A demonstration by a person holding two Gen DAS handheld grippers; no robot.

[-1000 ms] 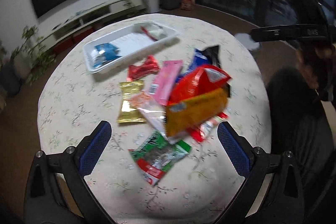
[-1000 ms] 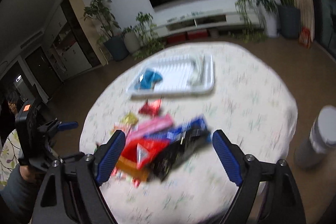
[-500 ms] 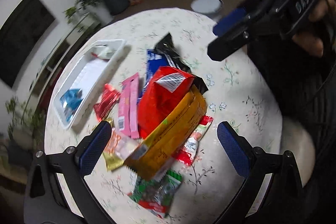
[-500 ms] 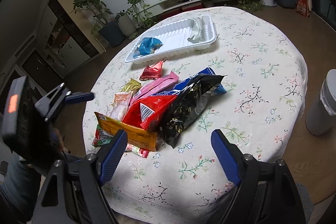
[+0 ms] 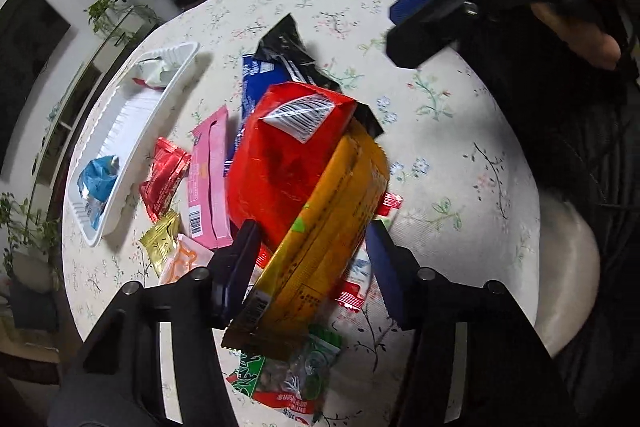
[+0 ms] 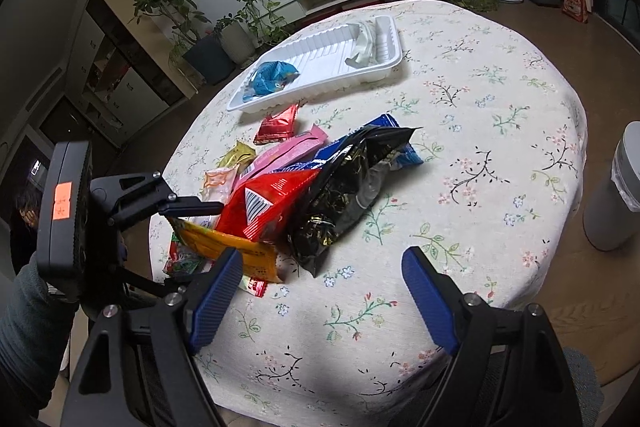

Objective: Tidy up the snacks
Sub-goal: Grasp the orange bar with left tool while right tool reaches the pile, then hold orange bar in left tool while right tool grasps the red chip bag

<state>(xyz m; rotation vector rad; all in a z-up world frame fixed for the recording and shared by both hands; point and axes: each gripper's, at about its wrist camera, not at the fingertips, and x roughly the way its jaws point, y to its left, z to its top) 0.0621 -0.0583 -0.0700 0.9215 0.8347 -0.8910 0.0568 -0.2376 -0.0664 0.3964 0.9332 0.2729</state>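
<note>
A heap of snack bags lies on the floral tablecloth [image 6: 480,147]. A yellow bag [image 5: 328,227] rests against a red bag [image 5: 288,163], with a black bag [image 6: 348,195] and a blue bag [image 6: 384,125] behind. My left gripper [image 5: 312,259] points down over the heap. Its jaws are closing with the yellow bag between them, and a thin gap shows at each pad. My right gripper [image 6: 322,259] hangs open over bare cloth just short of the black bag. The white tray [image 6: 320,91] holds a blue packet [image 6: 272,77] and a pale wrapper [image 6: 364,43].
Small packets lie left of the heap: pink [image 5: 208,179], red [image 5: 164,179], gold [image 5: 160,243]. A green one [image 5: 292,371] sits under the yellow bag's near end. A grey bin [image 6: 616,187] stands off the table's right edge. Potted plants and a low cabinet line the far wall.
My left gripper rolled and sank onto the heap, and its jaws narrowed around the yellow bag. My right gripper dropped a little toward the table and stayed wide.
</note>
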